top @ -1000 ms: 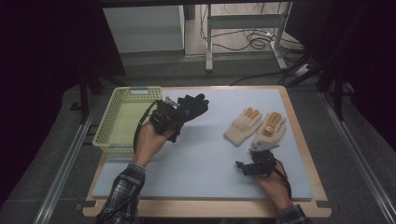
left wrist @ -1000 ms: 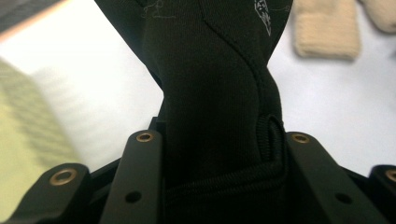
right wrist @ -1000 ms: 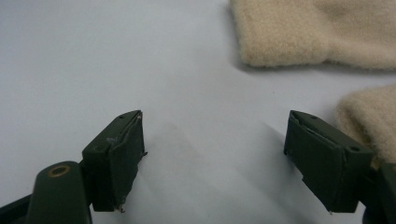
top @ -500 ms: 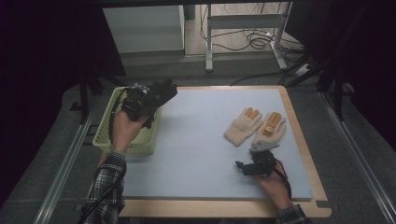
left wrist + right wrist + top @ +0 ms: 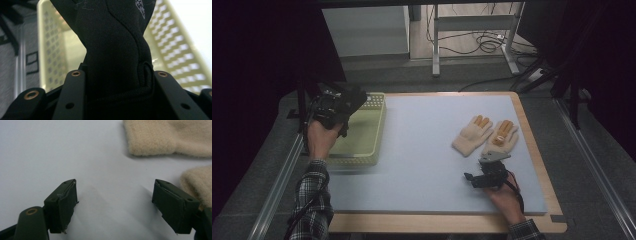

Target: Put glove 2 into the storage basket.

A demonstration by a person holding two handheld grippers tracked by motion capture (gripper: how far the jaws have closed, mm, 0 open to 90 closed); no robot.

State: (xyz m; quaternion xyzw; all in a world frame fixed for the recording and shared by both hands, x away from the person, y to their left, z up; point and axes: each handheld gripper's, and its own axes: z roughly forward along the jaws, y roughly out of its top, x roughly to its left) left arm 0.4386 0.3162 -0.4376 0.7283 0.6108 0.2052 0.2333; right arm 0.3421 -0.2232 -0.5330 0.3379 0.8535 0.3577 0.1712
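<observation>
Hanging straight down from the left gripper (image 5: 112, 105) (jaws pinching its cuff), black glove (image 5: 112, 45) right over the yellow basket (image 5: 362, 135) below, while right gripper (image 5: 117, 207), spread wide, waits just short of the cream gloves (image 5: 170, 137) ahead

- Wooden table (image 5: 539, 150) with pale blue mat (image 5: 422, 150).
- Grey floor (image 5: 472, 82).
- Metal desk legs (image 5: 435, 45) and loose cables (image 5: 484, 45) behind.
- Surroundings dark.
</observation>
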